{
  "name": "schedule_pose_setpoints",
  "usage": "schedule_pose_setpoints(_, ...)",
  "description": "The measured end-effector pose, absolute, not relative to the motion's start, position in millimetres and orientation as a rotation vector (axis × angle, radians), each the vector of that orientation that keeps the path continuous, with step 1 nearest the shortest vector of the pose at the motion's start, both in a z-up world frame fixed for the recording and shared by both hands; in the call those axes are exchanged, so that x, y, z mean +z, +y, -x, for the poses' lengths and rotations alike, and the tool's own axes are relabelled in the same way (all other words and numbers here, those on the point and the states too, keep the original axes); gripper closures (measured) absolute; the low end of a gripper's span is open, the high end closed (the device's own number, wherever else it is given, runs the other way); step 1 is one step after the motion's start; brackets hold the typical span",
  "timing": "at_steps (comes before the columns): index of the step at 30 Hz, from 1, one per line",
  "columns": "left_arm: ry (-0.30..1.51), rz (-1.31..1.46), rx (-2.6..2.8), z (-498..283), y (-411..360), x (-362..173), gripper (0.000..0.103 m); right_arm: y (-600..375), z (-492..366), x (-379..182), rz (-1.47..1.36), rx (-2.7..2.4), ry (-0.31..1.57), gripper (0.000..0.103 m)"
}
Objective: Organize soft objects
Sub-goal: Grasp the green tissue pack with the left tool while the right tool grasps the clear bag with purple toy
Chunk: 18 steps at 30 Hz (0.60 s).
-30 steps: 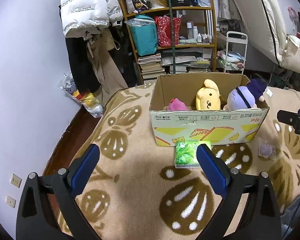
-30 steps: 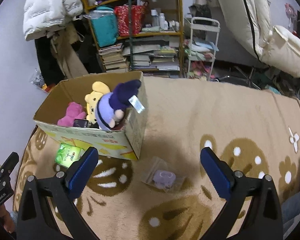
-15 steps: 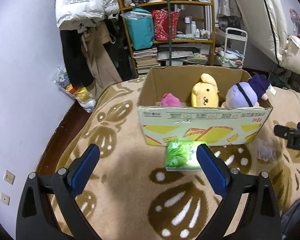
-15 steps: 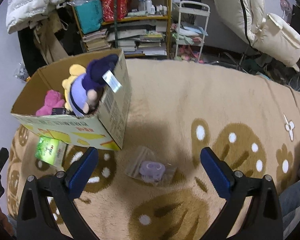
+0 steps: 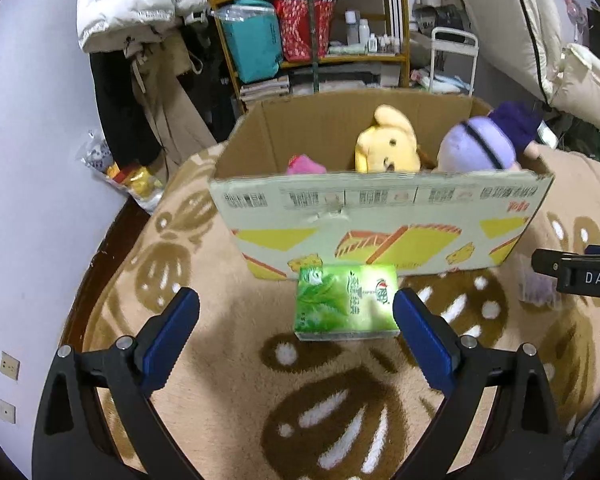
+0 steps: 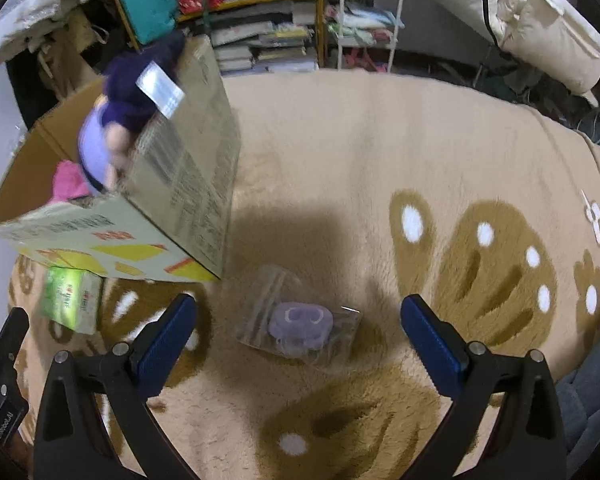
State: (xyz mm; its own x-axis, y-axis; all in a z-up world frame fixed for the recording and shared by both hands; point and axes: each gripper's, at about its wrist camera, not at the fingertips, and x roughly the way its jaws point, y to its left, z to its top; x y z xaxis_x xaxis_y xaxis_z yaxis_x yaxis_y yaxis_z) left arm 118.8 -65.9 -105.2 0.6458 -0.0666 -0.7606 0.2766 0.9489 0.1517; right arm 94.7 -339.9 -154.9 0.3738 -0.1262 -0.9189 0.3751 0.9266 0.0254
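My left gripper (image 5: 296, 332) gapes wide toward the glossy tissue pack (image 5: 346, 306) against the cardboard box (image 5: 380, 228); my right gripper (image 6: 298, 340), equally wide, frames a possibly plush purple toy in its clear bag (image 6: 300, 318) on open fuzzy carpet (image 6: 380, 160).

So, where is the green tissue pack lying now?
The green tissue pack lies on the blanket, against the cardboard box, ahead of the open left gripper.

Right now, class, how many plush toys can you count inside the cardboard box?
3: a pink toy on the left, a yellow dog in the middle, a purple doll at the right end. Others may lie hidden below the box wall.
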Motion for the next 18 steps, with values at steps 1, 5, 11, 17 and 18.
schedule_pose_setpoints(1,0.856,-0.274,-0.193,-120,-67,-110,0.007,-340,-97,-158,-0.226,-0.337,1.155,0.000)
schedule_pose_setpoints(5,0.902,-0.310,-0.220,-123,-75,-128,0.007,-344,-103,-172,-0.248,-0.343,1.195,0.000)
schedule_pose_setpoints(11,0.929,-0.312,-0.248,-126,-80,-141,0.007,-359,-108,-197,-0.357,-0.349,1.263,0.000)
schedule_pose_setpoints(17,0.962,-0.286,-0.293,-130,-79,-145,0.007,-371,-112,-202,-0.375,-0.397,1.253,0.000)
schedule_pose_setpoints(18,0.965,-0.281,-0.301,-131,-79,-145,0.007,-371,-113,-202,-0.375,-0.399,1.253,0.000)
